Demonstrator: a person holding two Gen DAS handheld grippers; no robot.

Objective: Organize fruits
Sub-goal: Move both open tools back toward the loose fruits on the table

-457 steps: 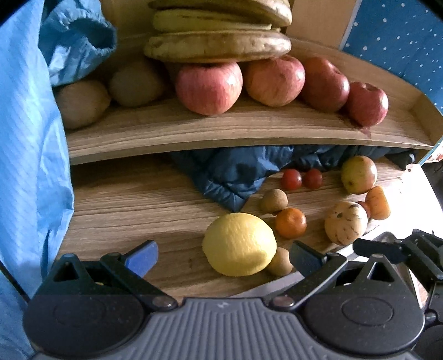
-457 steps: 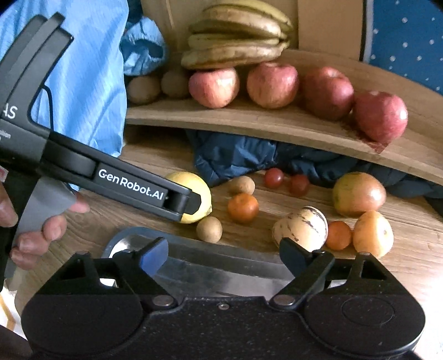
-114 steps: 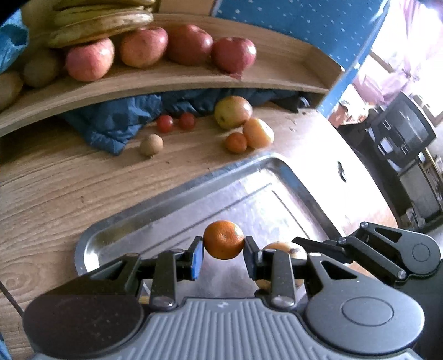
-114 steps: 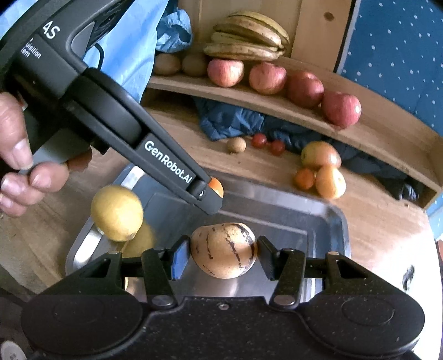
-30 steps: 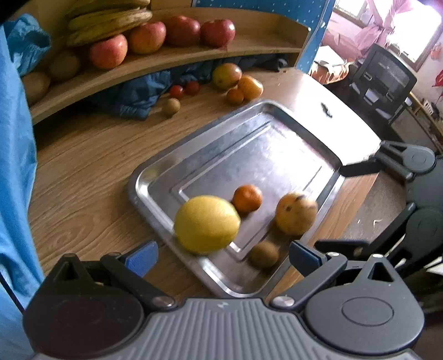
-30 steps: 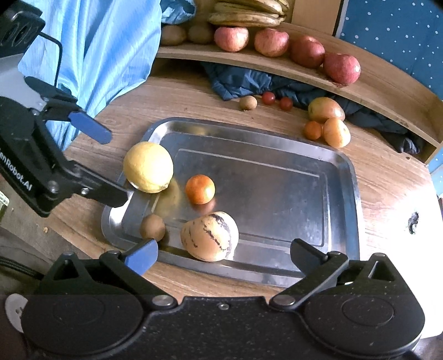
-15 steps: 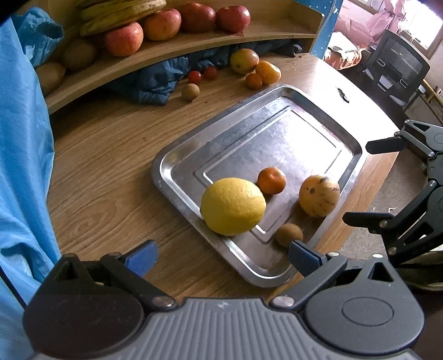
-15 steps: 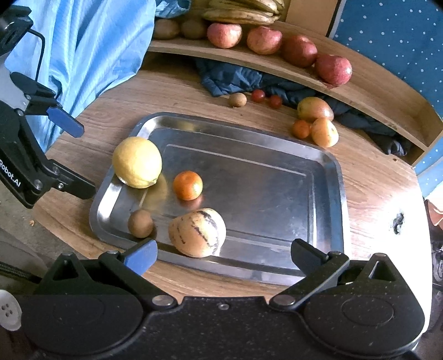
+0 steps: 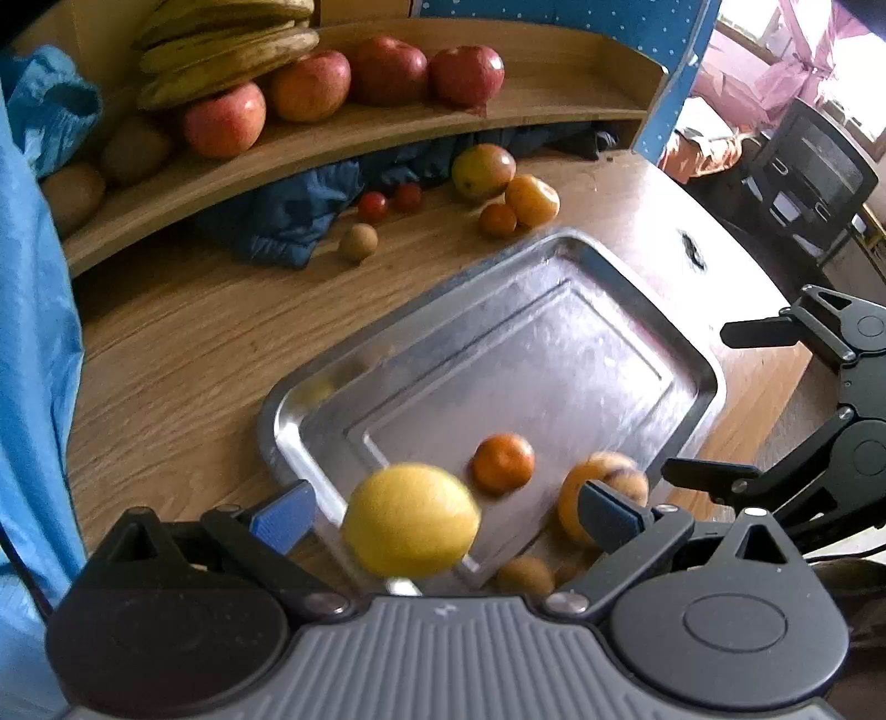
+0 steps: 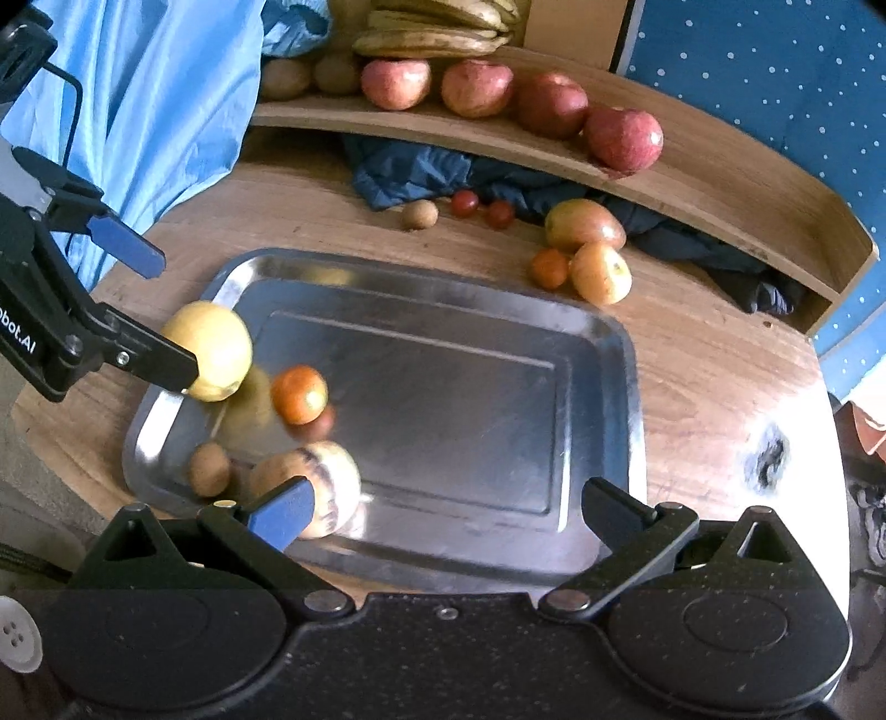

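Observation:
A steel tray (image 9: 554,310) (image 10: 598,343) lies on the wooden table. In its near corner sit a yellow lemon (image 9: 410,520) (image 10: 213,349), a small orange (image 9: 503,462) (image 10: 299,394), a striped melon-like fruit (image 9: 576,493) (image 10: 332,482) and a small brown fruit (image 9: 523,576) (image 10: 209,468). My left gripper (image 9: 443,512) is open and empty, above the lemon. My right gripper (image 10: 446,512) is open and empty at the tray's near edge. Loose fruit lies beyond the tray: a brown one (image 9: 358,242), two cherry tomatoes (image 9: 389,202), a mango (image 9: 482,170) and two orange fruits (image 9: 520,207).
A curved wooden shelf (image 9: 354,133) at the back holds red apples (image 10: 515,91), bananas (image 9: 227,39) and brown kiwis (image 10: 310,75). Dark blue cloth (image 9: 299,205) lies under it. A light blue curtain (image 10: 138,111) hangs at the left. The table edge is near.
Both grippers have moved closer and lower toward the tray, staying open. The fruit in the tray has not moved.

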